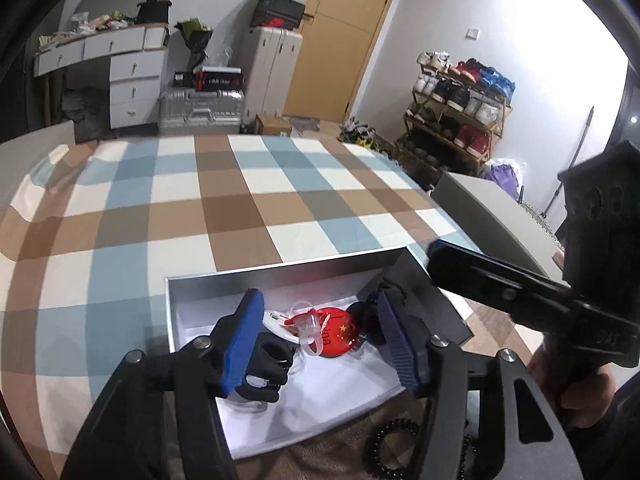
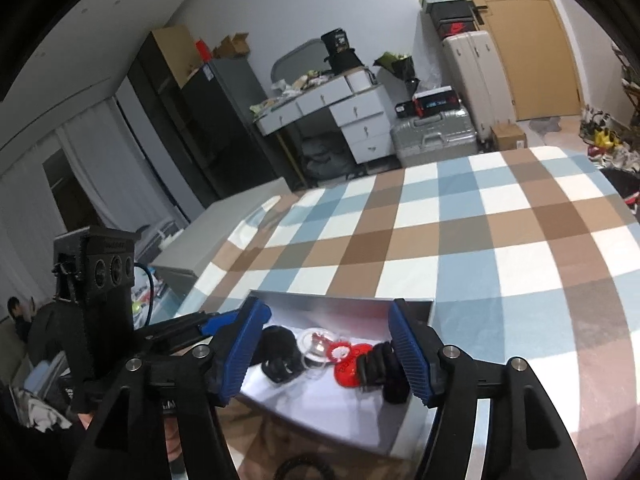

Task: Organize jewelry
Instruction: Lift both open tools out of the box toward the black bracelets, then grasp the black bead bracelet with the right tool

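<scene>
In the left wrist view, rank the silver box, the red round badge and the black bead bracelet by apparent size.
1. silver box, by far the largest.
2. red round badge and black bead bracelet: these look alike. The bracelet is nearer the camera and partly hidden by the left gripper, so no ranking.

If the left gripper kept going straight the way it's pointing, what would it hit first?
Most likely the red round badge and the clear plastic piece beside it in the open box; they sit centred between the left gripper's open jaws. Depth is uncertain.
</scene>
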